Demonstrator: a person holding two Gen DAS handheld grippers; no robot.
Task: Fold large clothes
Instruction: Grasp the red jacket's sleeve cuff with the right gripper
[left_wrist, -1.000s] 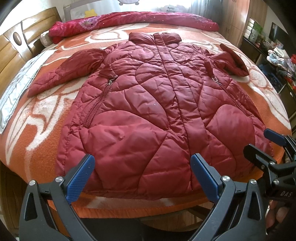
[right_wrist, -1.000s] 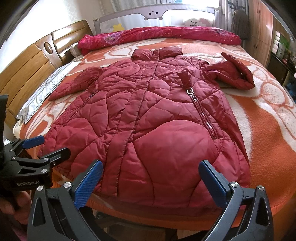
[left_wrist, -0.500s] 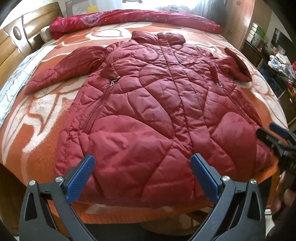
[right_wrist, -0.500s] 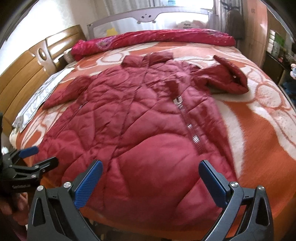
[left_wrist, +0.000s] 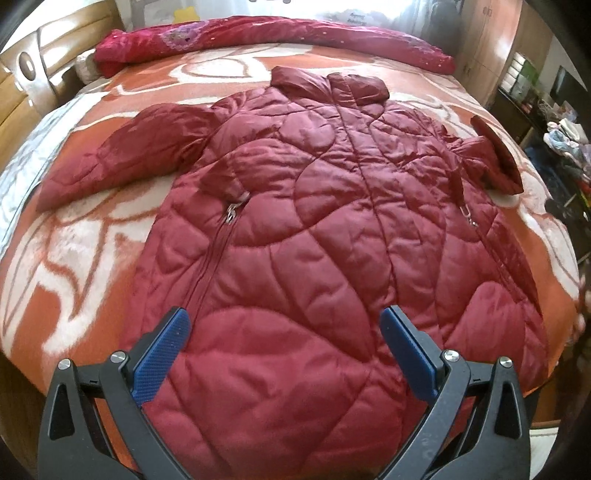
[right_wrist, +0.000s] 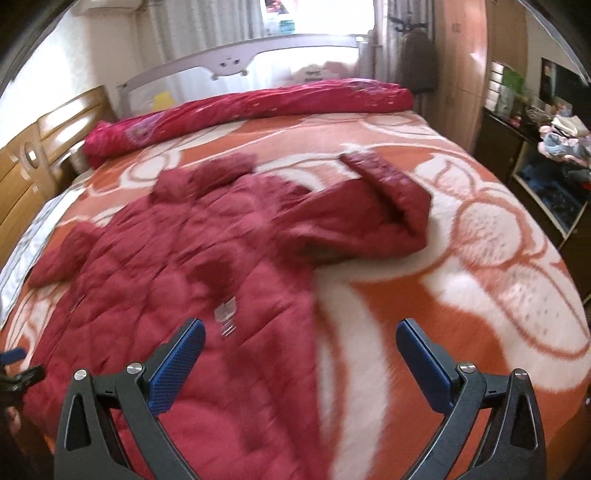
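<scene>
A dark red quilted coat lies flat, front up, on the bed, collar toward the far end. Its left sleeve stretches out to the side; its right sleeve is bent back on itself. My left gripper is open above the coat's lower hem, nothing between its blue pads. My right gripper is open too, hovering over the coat's right edge and the blanket beside it, holding nothing. The right wrist view is blurred. The left gripper's tip peeks in at that view's left edge.
An orange and white blanket covers the bed. A rolled red quilt lies along the far end by a grey bed rail. A wooden headboard stands at left; dark shelves with clutter at right.
Both grippers moved forward over the bed. The right one swung to the right, from over the hem to the coat's right edge. Both stayed open.
</scene>
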